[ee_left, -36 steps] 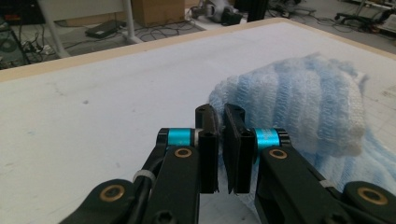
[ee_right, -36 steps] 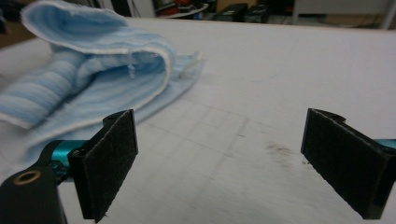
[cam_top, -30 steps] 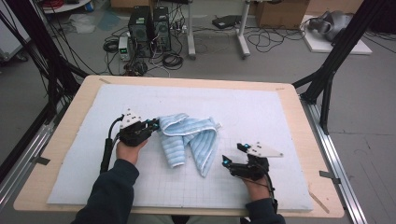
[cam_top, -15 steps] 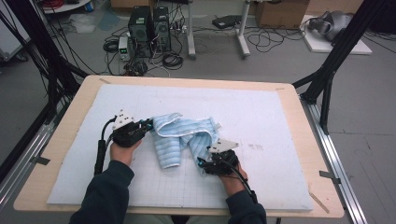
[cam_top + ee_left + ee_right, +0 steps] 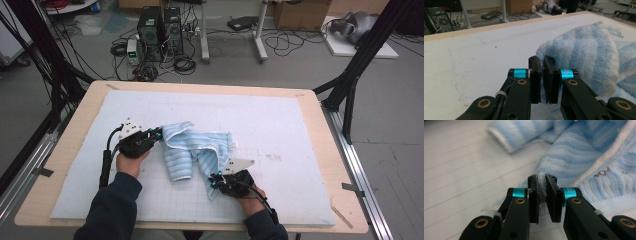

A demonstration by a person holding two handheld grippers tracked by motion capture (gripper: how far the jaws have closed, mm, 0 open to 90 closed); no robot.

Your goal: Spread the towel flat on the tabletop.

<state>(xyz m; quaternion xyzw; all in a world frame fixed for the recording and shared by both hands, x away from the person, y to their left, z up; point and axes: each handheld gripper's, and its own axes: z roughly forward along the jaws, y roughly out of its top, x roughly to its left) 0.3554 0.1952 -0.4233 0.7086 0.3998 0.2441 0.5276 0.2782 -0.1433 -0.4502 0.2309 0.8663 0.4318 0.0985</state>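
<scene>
Table (image 5: 320,130), white mat (image 5: 280,125) covering most of top. Blue striped towel (image 5: 195,147) crumpled on mat, left of centre, nearer front edge. Left gripper (image 5: 159,134) at towel's left end, jaws clamped on fold of cloth (image 5: 541,65). Right gripper (image 5: 214,181) at towel's front corner; jaws have just been closing, now pinching hem (image 5: 541,185) between them.

No text, label, brand or number can be read. The blue striped towel (image 5: 584,162) carries a small dark embroidered mark beside its white hem in the right gripper view, too blurred to make out.
</scene>
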